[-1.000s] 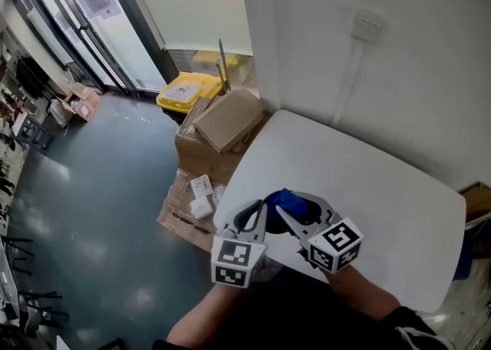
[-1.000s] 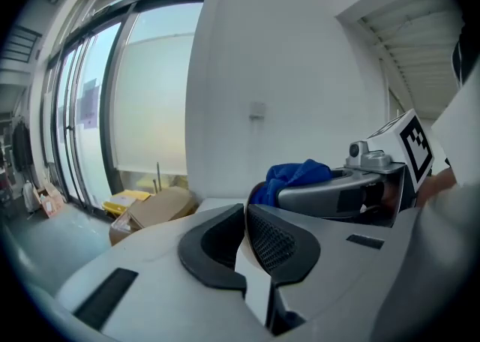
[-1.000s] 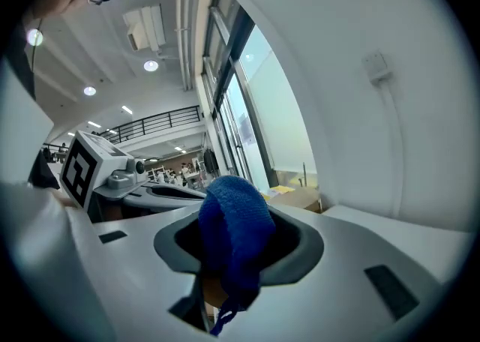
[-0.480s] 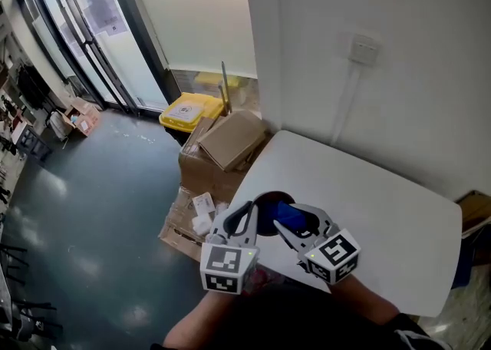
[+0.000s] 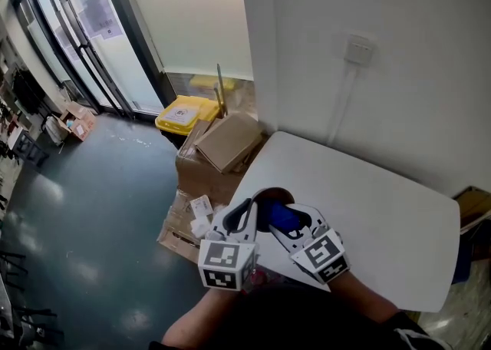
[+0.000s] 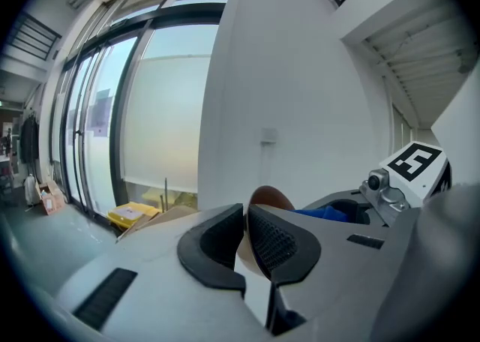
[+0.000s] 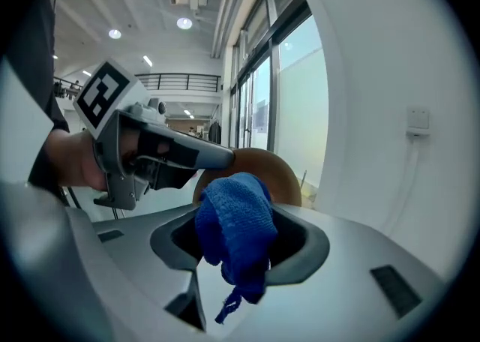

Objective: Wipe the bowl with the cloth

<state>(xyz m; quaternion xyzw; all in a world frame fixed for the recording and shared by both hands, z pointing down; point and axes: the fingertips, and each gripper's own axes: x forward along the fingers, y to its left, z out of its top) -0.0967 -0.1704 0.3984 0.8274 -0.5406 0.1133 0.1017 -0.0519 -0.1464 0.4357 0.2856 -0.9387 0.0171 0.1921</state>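
Pinches the brown bowl (image 6: 271, 198) by its rim in the left claw (image 6: 246, 222), jaws just eased a hair wider, at the desk's (image 5: 368, 203) left corner. Clamps the blue cloth (image 7: 236, 220) in the right claw (image 7: 238, 247), just beside the bowl.

Open tabletop (image 5: 368, 203) ahead, wall (image 5: 399, 95) behind, cardboard boxes (image 5: 226, 141) left.
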